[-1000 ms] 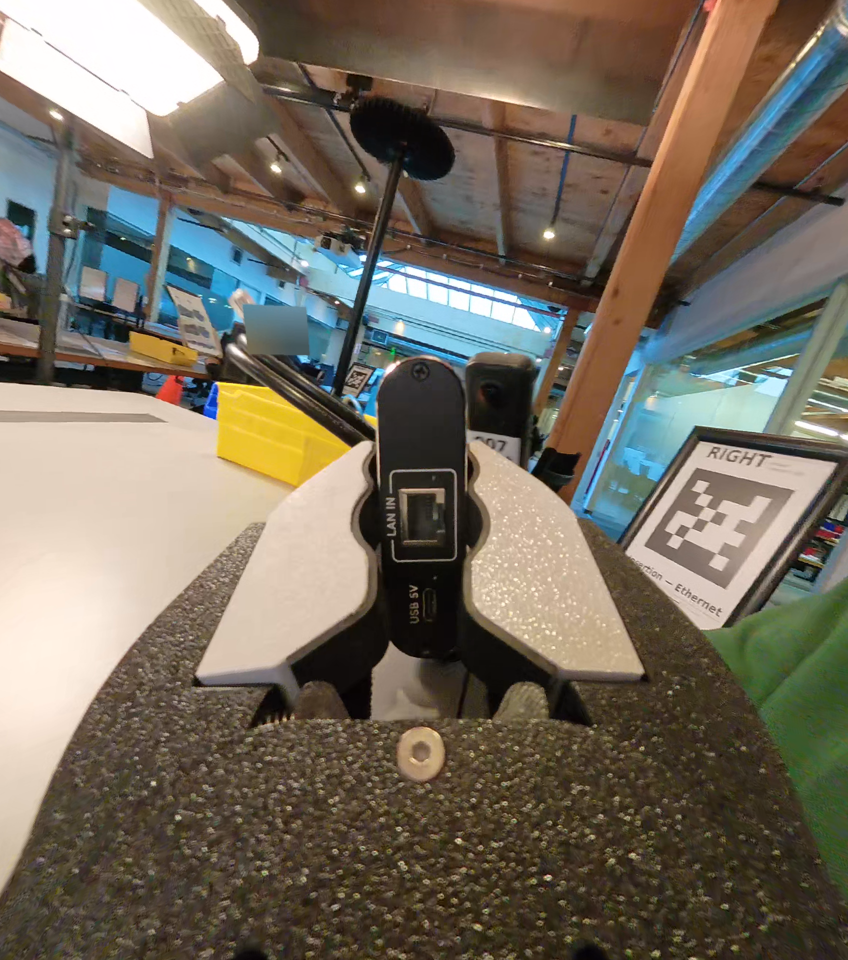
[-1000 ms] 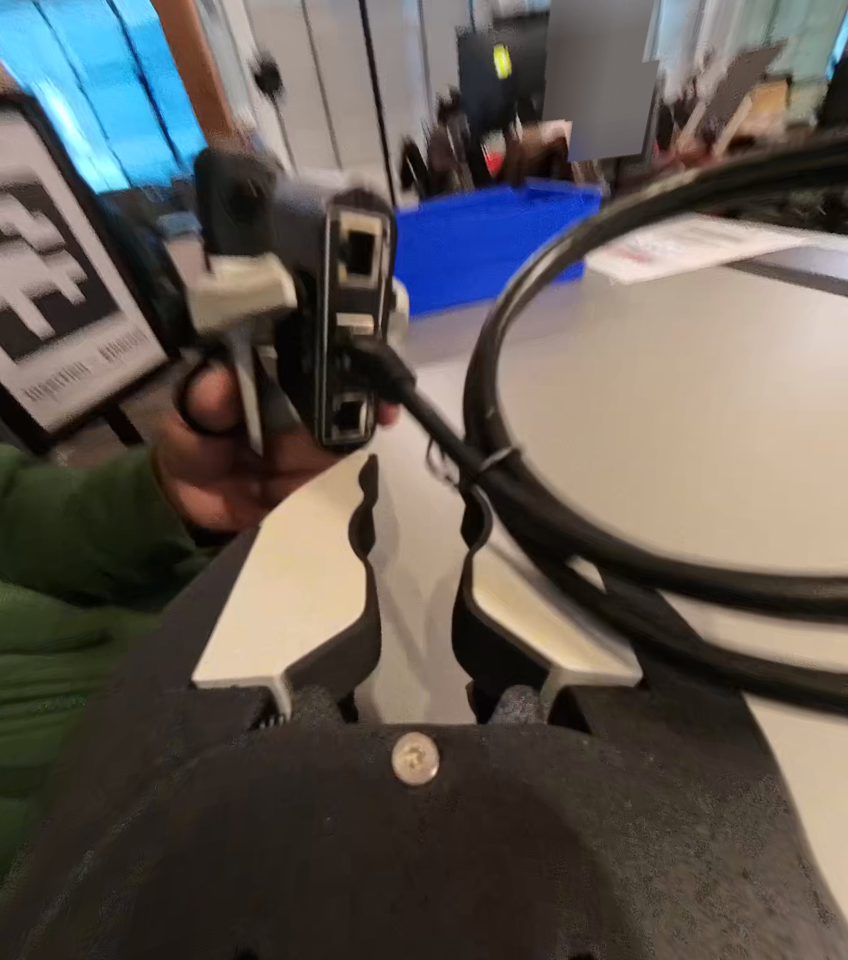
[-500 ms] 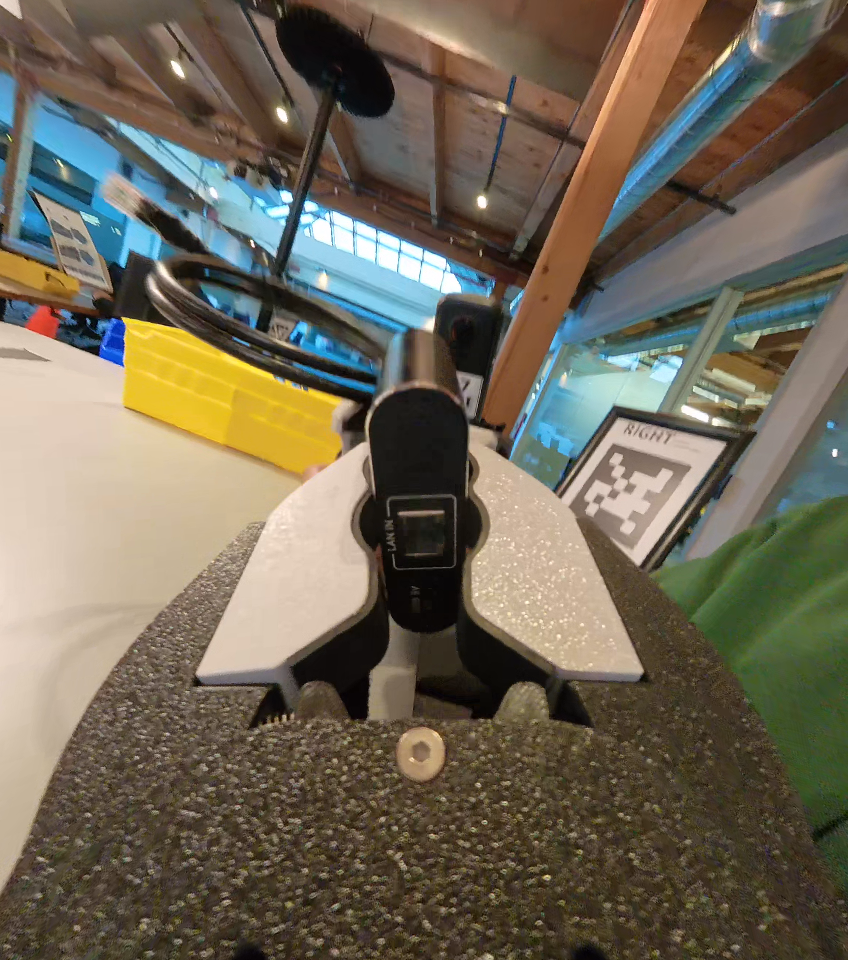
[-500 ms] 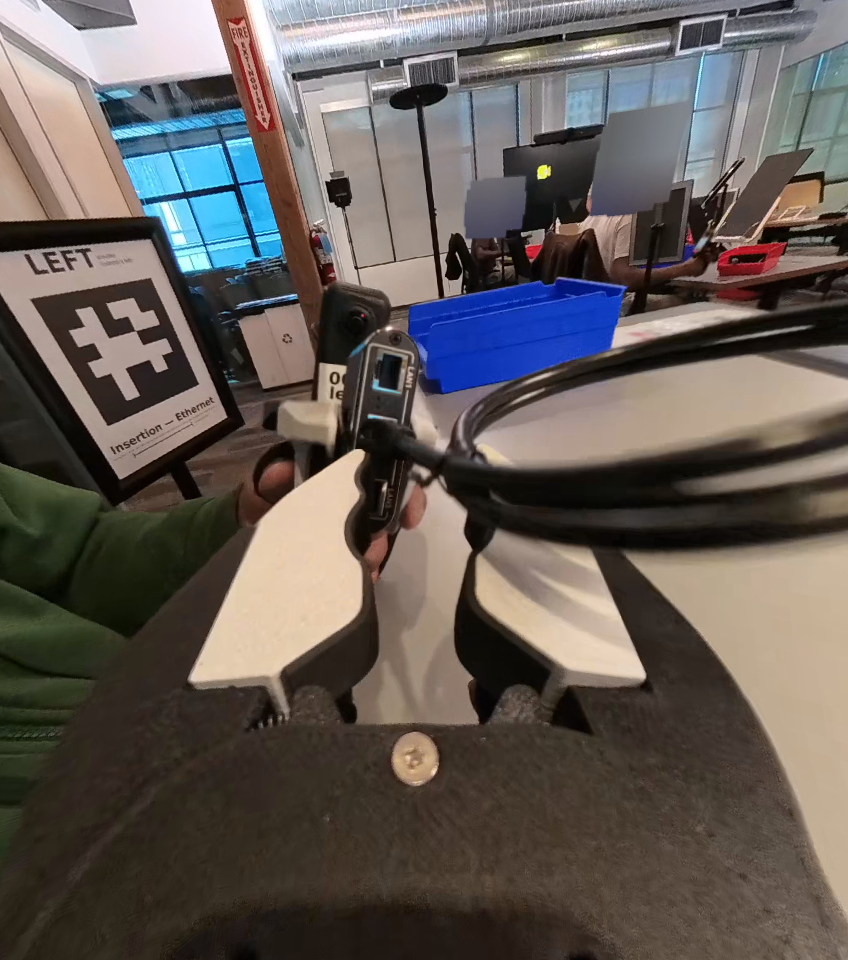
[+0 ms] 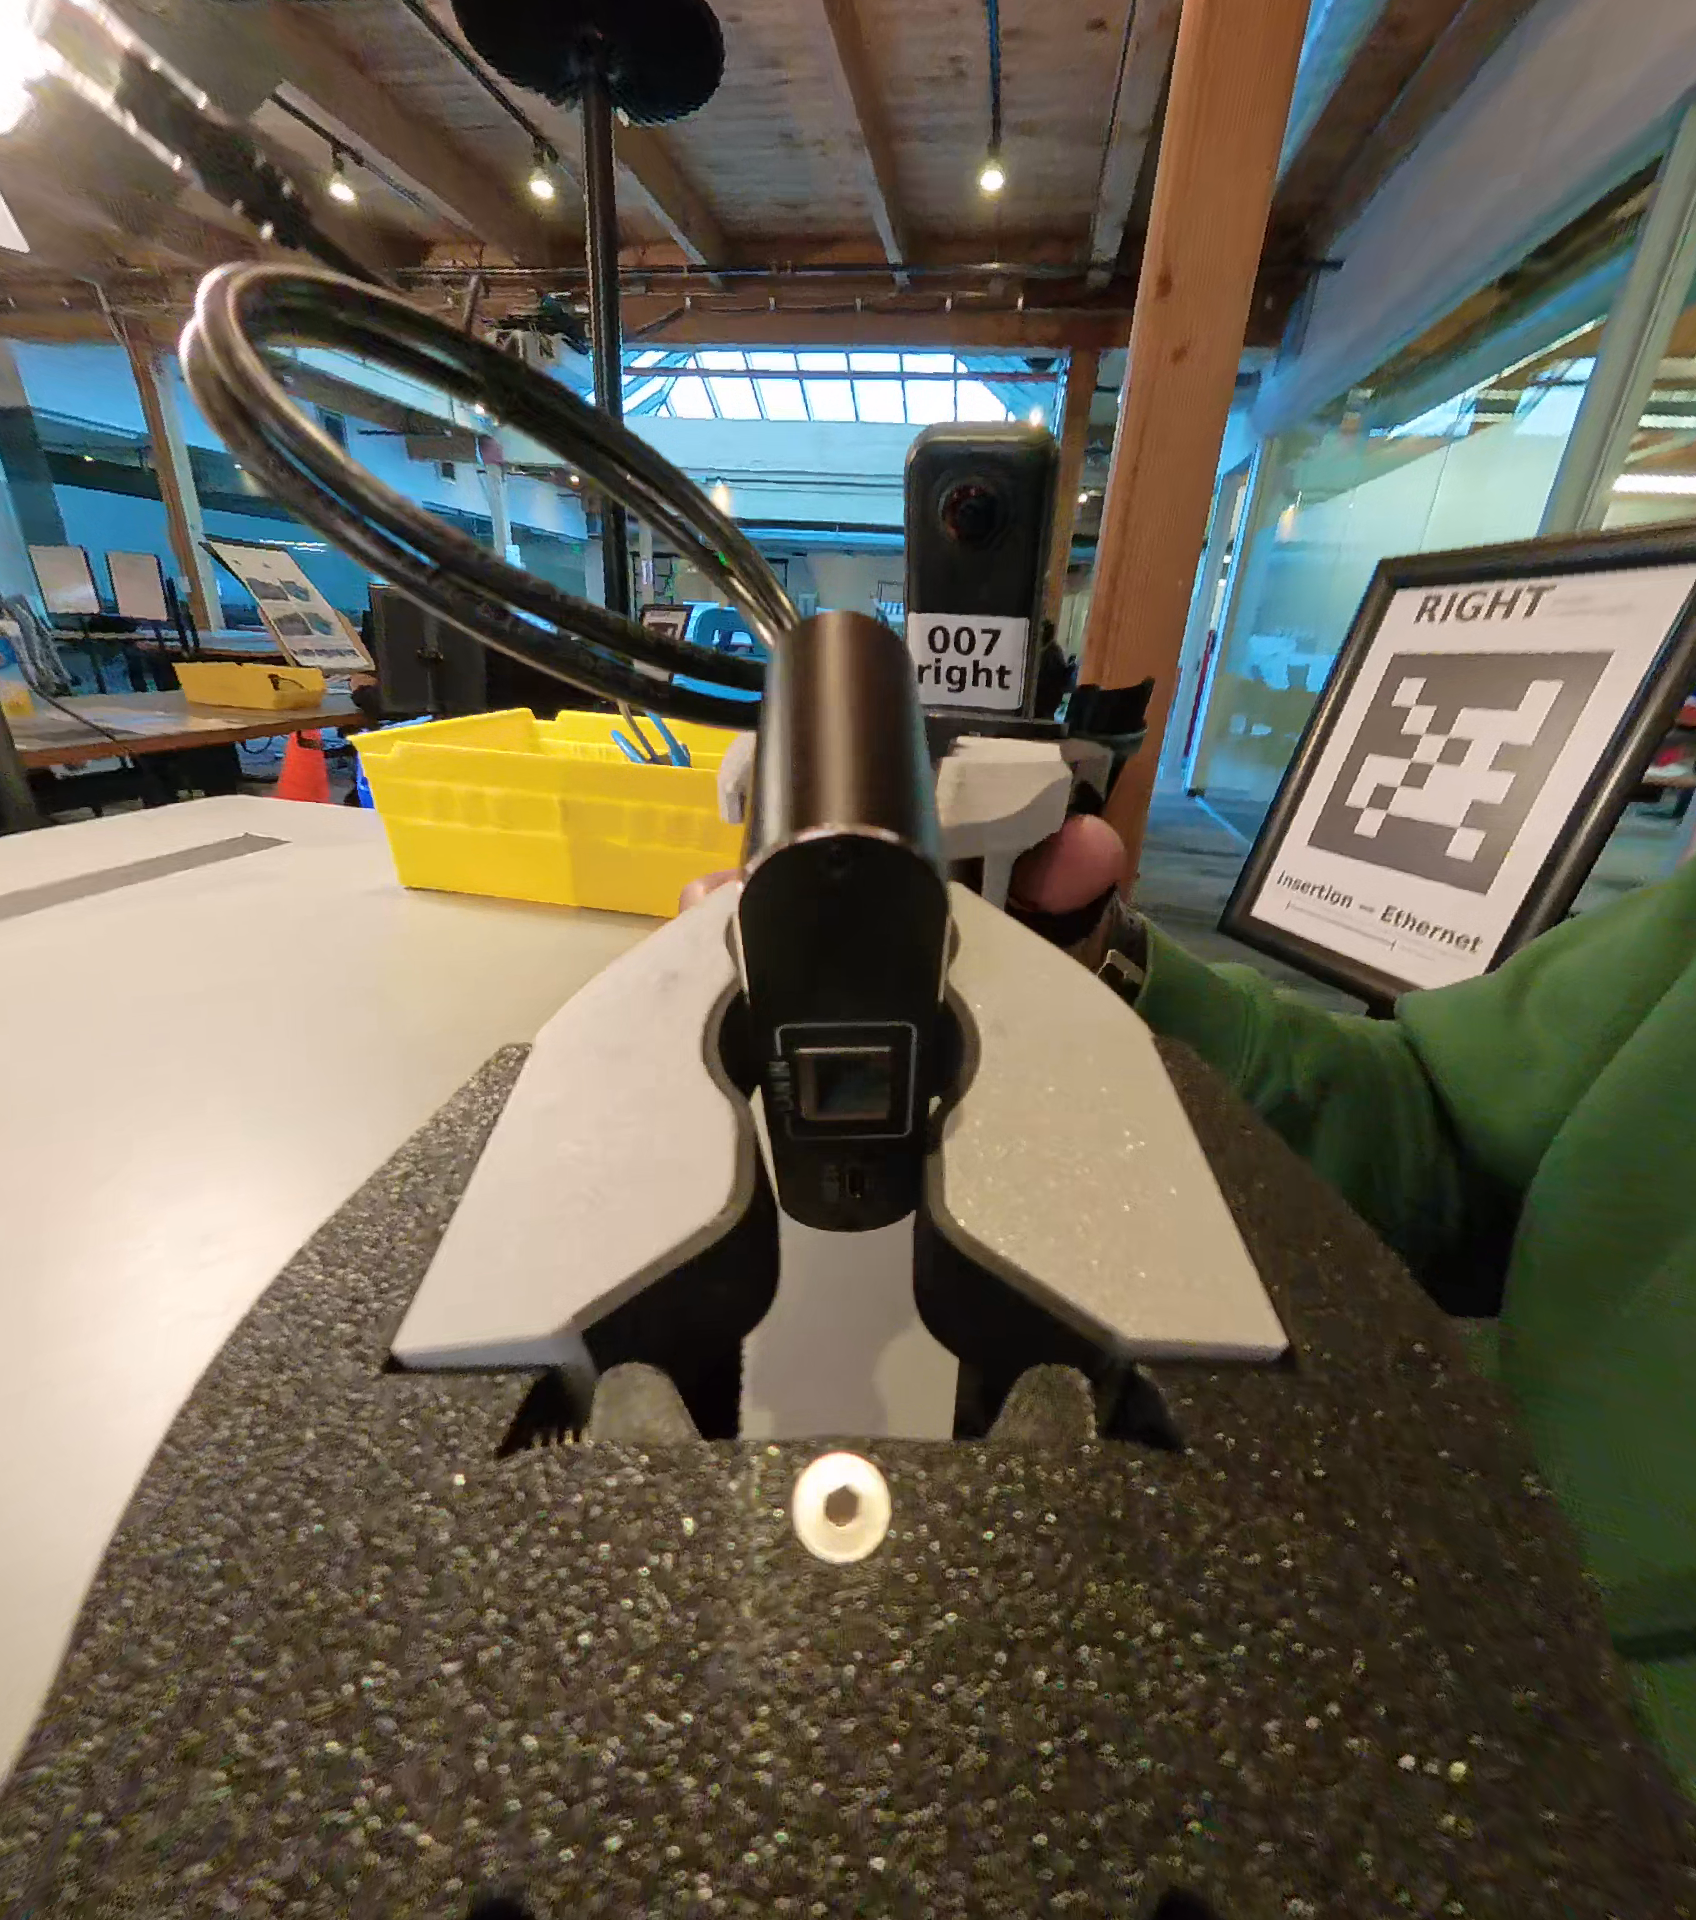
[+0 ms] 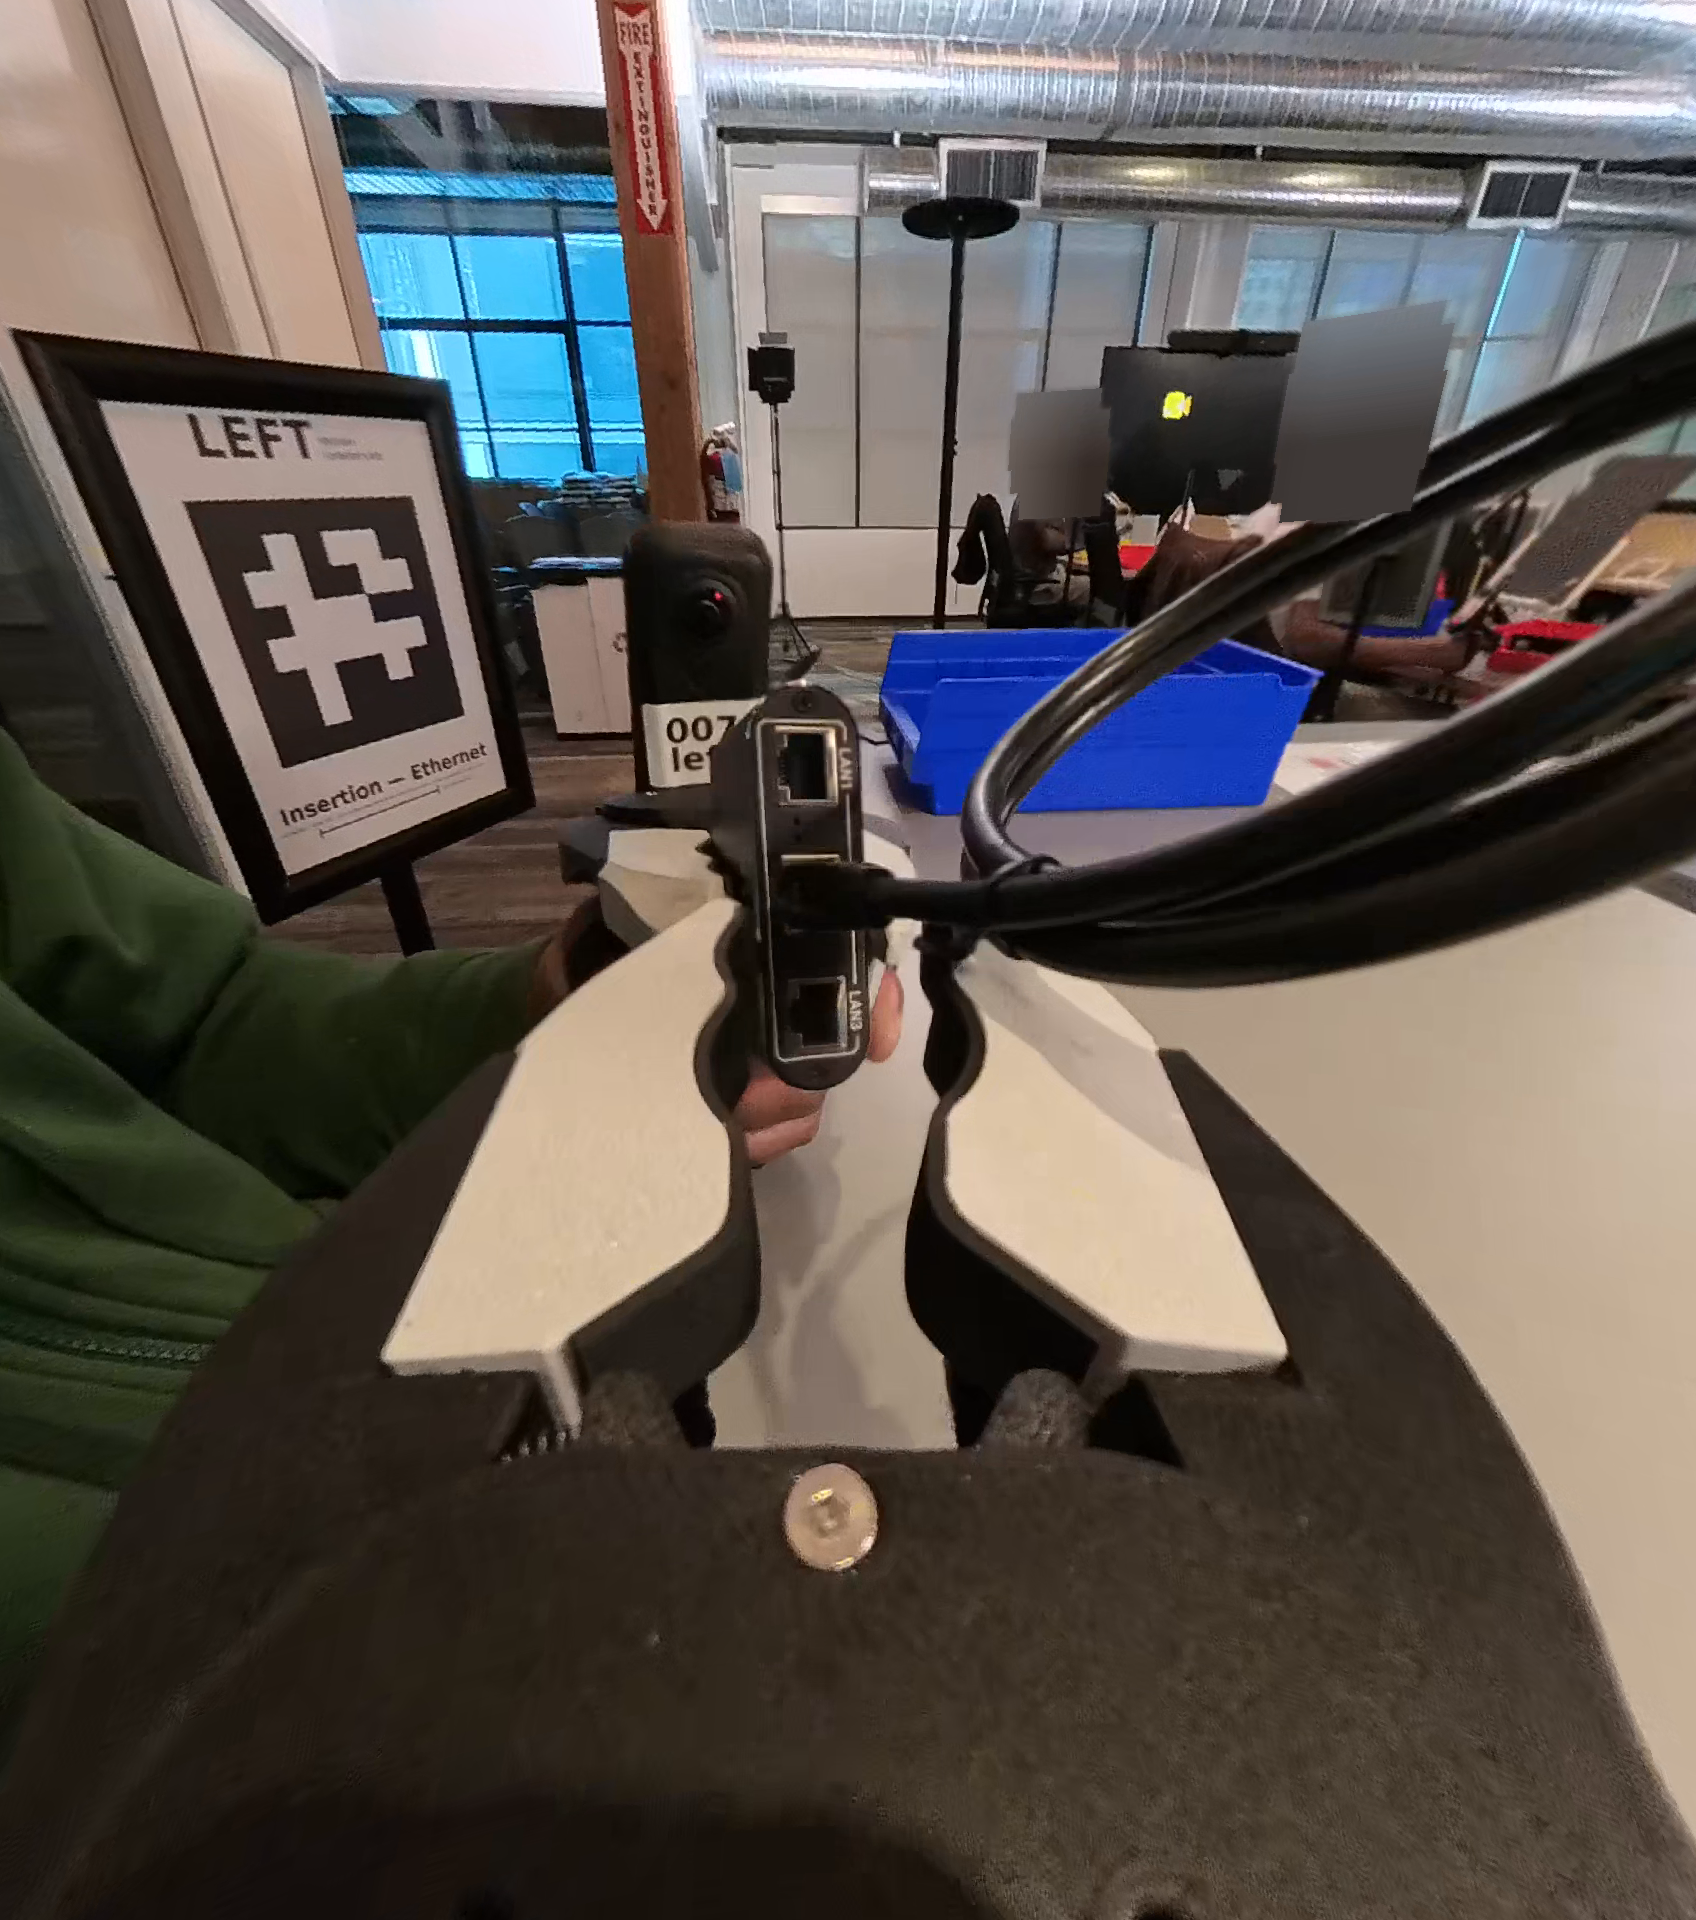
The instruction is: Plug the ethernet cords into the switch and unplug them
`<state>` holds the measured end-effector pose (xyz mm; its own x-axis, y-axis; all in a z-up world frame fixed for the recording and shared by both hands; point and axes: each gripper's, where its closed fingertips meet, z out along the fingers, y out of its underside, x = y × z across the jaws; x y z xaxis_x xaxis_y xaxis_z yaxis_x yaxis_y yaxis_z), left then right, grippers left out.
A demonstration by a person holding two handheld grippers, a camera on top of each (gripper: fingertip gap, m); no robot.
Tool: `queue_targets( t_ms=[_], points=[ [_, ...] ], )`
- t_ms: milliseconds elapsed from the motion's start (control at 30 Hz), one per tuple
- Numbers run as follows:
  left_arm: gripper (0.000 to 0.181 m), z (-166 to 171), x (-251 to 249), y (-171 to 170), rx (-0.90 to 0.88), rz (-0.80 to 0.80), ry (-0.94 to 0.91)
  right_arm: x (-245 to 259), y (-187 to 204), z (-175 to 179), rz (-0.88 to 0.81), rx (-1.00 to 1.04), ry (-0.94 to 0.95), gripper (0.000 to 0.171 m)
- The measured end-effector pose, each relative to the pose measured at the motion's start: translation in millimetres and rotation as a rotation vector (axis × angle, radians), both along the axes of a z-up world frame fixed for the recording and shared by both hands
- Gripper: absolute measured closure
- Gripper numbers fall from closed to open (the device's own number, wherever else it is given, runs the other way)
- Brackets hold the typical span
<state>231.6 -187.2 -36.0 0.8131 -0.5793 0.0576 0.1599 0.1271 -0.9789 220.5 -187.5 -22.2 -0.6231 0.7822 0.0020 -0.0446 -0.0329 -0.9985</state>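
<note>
Between left gripper fingers: switch, clamped.

One small black oblong switch. Three ports on its face, two open, one taken by one coiled black ethernet cord. Beyond the switch, one yellow plastic bin, one blue plastic bin, two black-framed marker signs, perhaps more unseen.

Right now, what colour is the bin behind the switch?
Blue bin, clearest in the right wrist view.
</note>
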Motion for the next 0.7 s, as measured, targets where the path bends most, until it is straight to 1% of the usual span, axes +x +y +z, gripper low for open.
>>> queue_targets(
  t_ms=[167, 300, 400, 533, 700],
  points=[
    [0.153, -1, 6, 0, 0.011, 0.014, 0.06, 4, -1, 6, 0.014, -0.025, 0.042, 0.144],
    [0.153, -1, 9, -2, 0.013, -0.004, 0.062, 7, -4, 7, 0.019, -0.003, 0.071, 0.145],
    [0.153, -3, 12, -2, -0.004, -0.006, 0.093, 9, -8, 10, 0.019, 0.031, 0.115, 0.151],
    [0.153, -5, 9, -1, 0.001, 0.058, 0.177, 9, -10, 11, -0.038, 0.117, 0.161, 0.152],
    [0.153, -2, 3, -1, 0.027, 0.105, 0.197, 5, -10, 13, -0.101, 0.154, 0.204, 0.153]
  ],
)
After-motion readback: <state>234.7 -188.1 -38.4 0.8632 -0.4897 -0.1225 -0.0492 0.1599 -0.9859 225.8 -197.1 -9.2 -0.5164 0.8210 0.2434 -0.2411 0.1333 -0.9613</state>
